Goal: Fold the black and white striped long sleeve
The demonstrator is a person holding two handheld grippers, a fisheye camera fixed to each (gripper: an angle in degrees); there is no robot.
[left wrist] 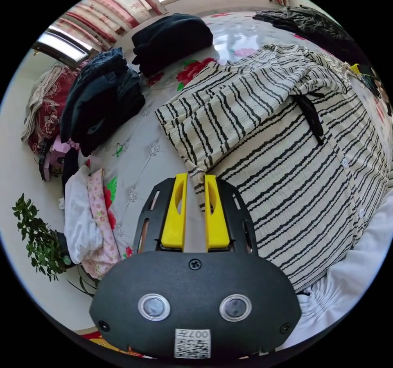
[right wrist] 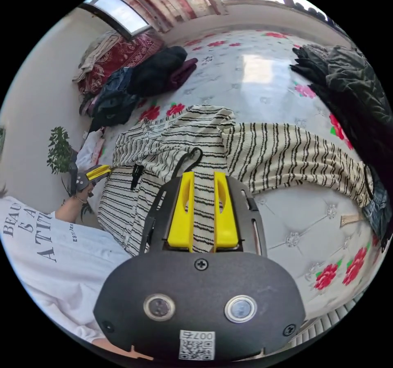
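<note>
The black and white striped long sleeve shirt lies spread on a floral quilted bed. One sleeve is laid across its chest. My left gripper is shut on the shirt's side edge, with a strip of striped cloth pinched between the yellow jaws. In the right gripper view the shirt lies ahead, and its other sleeve stretches out to the right over the bed. My right gripper is shut on a fold of the striped cloth. The left gripper shows at the shirt's left edge, held in a hand.
Folded dark clothes and a second dark pile sit on the bed beyond the shirt. A heap of dark garments lies to the right. Pink and white clothes and a green plant are at the bed's edge. The person's white T-shirt is close by.
</note>
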